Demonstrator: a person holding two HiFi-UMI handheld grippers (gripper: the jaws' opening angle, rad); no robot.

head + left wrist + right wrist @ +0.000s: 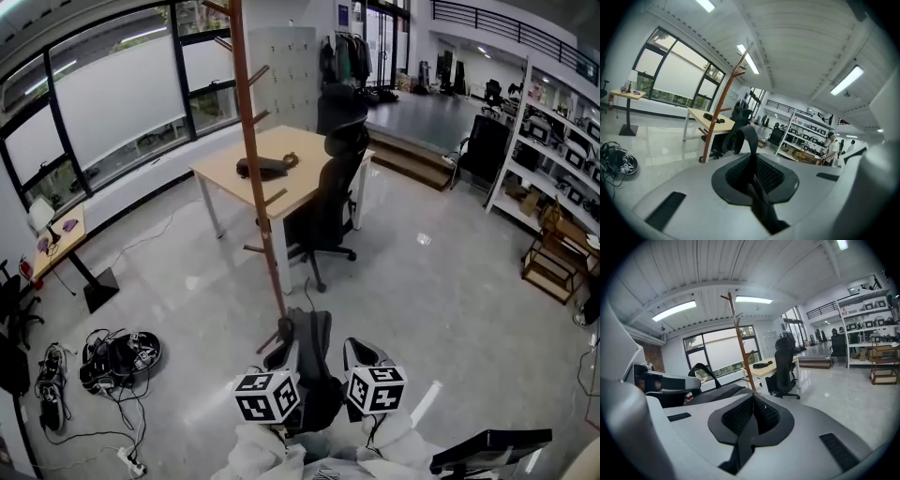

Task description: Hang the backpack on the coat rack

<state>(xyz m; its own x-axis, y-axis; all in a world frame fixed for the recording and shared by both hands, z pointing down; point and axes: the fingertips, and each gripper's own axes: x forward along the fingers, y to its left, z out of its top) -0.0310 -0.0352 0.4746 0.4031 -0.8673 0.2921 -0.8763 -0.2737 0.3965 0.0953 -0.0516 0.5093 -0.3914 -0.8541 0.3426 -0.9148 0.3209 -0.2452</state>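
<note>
The backpack [314, 366] sits at the lower centre of the head view between both grippers, just below the coat rack [255, 159]. The left gripper [757, 187] and the right gripper [747, 425] are each clenched on a dark strap [750, 140] (the left one's loops upward).

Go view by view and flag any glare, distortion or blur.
Head view: a bright spot glares on the glossy floor; edges bow. Left gripper view: strong fisheye curves the coat rack; the backpack strap clamped close to the lens is soft. Right gripper view: dark corner vignette, ceiling light blown out.
</note>
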